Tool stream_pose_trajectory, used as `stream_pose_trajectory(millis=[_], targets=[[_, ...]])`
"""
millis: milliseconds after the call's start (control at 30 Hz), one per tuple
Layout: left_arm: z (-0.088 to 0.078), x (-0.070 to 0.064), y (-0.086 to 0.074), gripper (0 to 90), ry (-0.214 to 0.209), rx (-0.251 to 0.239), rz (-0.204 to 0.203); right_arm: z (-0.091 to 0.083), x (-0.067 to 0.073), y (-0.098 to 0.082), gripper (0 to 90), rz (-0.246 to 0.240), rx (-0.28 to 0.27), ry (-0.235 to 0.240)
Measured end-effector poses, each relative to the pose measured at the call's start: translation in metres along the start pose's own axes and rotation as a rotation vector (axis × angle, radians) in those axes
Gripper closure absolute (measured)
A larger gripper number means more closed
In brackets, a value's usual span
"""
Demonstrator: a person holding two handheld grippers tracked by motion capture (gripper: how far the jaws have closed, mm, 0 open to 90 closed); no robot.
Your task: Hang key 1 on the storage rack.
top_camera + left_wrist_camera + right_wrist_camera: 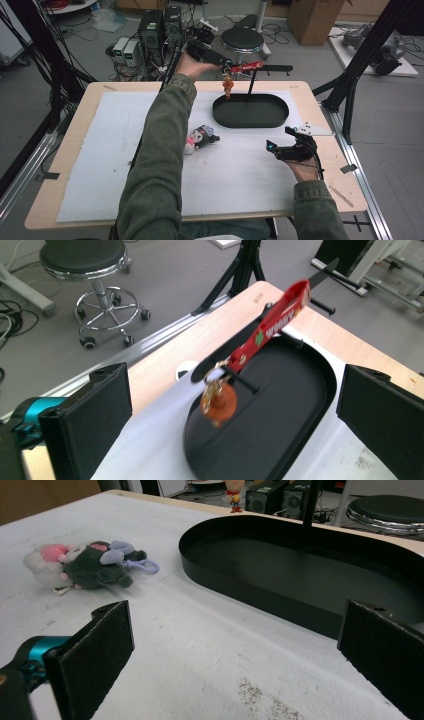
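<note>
A red keychain strap [246,66] [272,330] lies along the arm of a black stand [251,82]. Its small orange figure [228,88] [218,402] [233,495] dangles over the far left end of the black oval tray [250,125] [280,430] [260,597]. My left gripper [227,64] [235,385] hovers at the table's far edge, open, with the strap ahead of its jaws and neither pad touching it. A grey and pink plush toy [201,138] [85,565] lies on the white mat. My right gripper [281,138] [235,645] rests low at the right, open and holding nothing.
The white mat [110,165] covers most of the wooden table [55,180]. Beyond the far edge stand a round stool [242,39] [82,257], computer boxes [160,27] and loose cables on the floor. Black frame posts [350,95] rise at the right side.
</note>
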State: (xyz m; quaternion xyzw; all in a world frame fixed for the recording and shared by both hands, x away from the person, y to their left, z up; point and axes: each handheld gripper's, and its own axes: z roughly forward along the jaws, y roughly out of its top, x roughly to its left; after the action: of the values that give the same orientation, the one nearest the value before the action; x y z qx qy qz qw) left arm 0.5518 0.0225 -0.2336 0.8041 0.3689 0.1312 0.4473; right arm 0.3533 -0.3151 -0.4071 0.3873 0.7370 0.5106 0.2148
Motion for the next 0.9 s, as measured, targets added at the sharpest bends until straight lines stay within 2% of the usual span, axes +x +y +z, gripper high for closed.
stream_pose_trajectory(millis=[233,433,900], targets=[[-0.010,0.005,-0.011,1.7,-0.010,0.002,-0.013,0.001,0.000,0.000,0.5,-0.006,0.004,-0.002],[-0.020,0.002,-0.024,1.7,-0.018,0.005,0.009,0.001,0.001,0.000,0.5,-0.008,0.009,-0.002],[-0.048,0.010,-0.070,1.7,-0.017,0.020,0.019,0.002,0.002,-0.001,0.5,-0.018,0.021,-0.009]])
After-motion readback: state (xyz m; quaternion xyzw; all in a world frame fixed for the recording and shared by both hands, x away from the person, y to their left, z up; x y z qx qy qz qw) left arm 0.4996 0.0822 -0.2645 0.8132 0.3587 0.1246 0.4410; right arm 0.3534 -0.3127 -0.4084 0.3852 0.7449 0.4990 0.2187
